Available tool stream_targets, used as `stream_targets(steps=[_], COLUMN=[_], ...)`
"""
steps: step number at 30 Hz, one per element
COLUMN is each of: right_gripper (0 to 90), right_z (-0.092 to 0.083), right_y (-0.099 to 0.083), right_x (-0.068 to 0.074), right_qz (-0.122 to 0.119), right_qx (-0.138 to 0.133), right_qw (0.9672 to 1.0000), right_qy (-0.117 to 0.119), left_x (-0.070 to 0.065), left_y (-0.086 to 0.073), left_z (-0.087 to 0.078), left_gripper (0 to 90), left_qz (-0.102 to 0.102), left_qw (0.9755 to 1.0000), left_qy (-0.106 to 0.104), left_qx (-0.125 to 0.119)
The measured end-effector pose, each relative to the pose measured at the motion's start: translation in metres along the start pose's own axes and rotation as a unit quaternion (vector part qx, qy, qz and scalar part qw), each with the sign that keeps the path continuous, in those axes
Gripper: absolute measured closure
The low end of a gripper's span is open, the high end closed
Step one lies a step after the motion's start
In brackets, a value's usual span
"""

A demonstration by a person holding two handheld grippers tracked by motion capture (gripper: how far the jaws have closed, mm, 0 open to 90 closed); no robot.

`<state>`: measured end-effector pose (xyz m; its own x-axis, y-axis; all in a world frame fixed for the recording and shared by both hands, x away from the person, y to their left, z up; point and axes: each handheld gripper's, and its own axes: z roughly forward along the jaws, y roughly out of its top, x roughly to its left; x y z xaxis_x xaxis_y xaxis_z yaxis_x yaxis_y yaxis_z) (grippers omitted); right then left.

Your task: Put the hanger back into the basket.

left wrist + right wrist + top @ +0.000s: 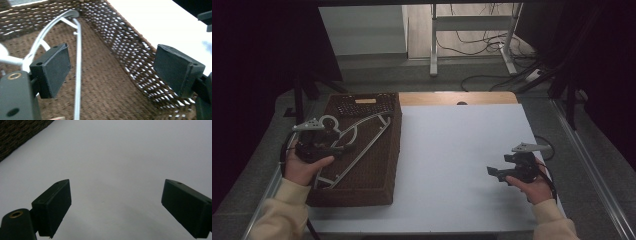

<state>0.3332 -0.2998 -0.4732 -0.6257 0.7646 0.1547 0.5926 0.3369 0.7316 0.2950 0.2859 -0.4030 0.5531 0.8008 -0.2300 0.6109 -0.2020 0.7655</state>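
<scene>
A brown woven basket [377, 165] is set on the left part of the white desk [462, 165], and it serves here as the landmark. Inside it a white clothes hanger [357, 145] is laid slantwise, its hook toward the basket's far left corner and its long bar reaching down toward the near left corner. The left claw [343, 146] is held just over the basket's left half, and its jaws are spread wide with nothing between them; in the left gripper view one thin bar of the hanger [78, 75] is seen running past the left pad [53, 70], beside it rather than between the pads. The right claw [493, 172] is held well to the right of the basket, low over bare desk, with its jaws likewise parted and empty. If the hanger is meant to be lifted, a closing of the left claw as it stands would likely miss the bar, because the bar lies off to one side of the gap. A snag is also judged possible, since the hook or a corner could catch the woven wall and drag the basket.
</scene>
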Motion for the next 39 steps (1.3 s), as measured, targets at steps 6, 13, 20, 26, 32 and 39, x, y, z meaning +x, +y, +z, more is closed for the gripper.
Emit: stream_targets(steps=[6,13,20,26,32,39], right_gripper=[9.3,9.4,10.2,10.3,10.2,9.2], right_z=[-0.003,-0.007,-0.015,-0.023,-0.024,-0.023], right_y=[0.004,0.009,0.007,0.003,0.001,0.000], right_x=[0.011,0.018,0.022,0.019,0.020,0.019], right_qz=[-0.023,-0.040,-0.063,-0.056,-0.059,-0.054], right_qx=[-0.007,-0.025,-0.036,-0.043,-0.043,-0.043], right_qw=[0.9997,0.9988,0.9973,0.9974,0.9972,0.9975], right_qy=[0.005,0.009,-0.009,-0.014,-0.016,-0.016], left_x=[-0.019,-0.034,-0.048,-0.052,-0.054,-0.053], left_y=[-0.010,-0.026,-0.036,-0.042,-0.041,-0.041], left_z=[0.008,0.014,0.019,0.021,0.014,0.010], left_gripper=[14.4,14.7,14.4,14.5,14.0,14.1], left_qz=[0.010,0.011,0.023,0.023,0.036,0.036], left_qw=[0.9999,0.9997,0.9996,0.9996,0.9993,0.9993], left_qy=[-0.012,-0.020,-0.012,-0.013,-0.011,-0.009], left_qx=[-0.001,-0.006,0.010,0.008,0.002,-0.005])
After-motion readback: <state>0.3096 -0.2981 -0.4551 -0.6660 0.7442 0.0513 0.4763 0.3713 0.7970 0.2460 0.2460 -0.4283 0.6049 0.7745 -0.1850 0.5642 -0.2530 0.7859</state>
